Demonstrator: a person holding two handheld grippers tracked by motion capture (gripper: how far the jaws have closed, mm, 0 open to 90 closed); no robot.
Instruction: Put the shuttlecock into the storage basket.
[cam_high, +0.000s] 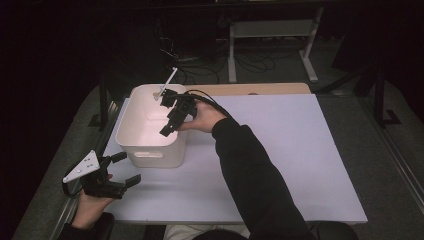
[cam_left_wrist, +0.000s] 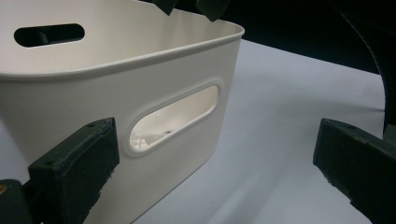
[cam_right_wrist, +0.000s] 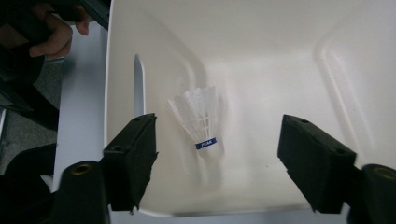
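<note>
A white plastic bin (cam_high: 150, 150) with slot handles stands on the left part of the white table (cam_high: 280, 150). In the right gripper view a white feather shuttlecock (cam_right_wrist: 198, 116) with a blue band lies on the floor of the bin (cam_right_wrist: 261, 56). My right gripper (cam_high: 167, 115) hangs over the bin's opening and points down into it. Its jaws stand wide apart around the shuttlecock's place without touching it (cam_right_wrist: 217, 158). My left gripper (cam_high: 129, 167) rests open near the bin's front left corner, facing the handle slot in the wall of the bin (cam_left_wrist: 93, 84), with nothing between its fingers (cam_left_wrist: 74, 172).
A thin white stick (cam_high: 170, 80) slants up behind the bin's far rim. A wooden strip (cam_high: 250, 89) runs along the table's far edge. Beyond it stand a white desk frame (cam_high: 272, 30) and floor cables. The table's right half is bare.
</note>
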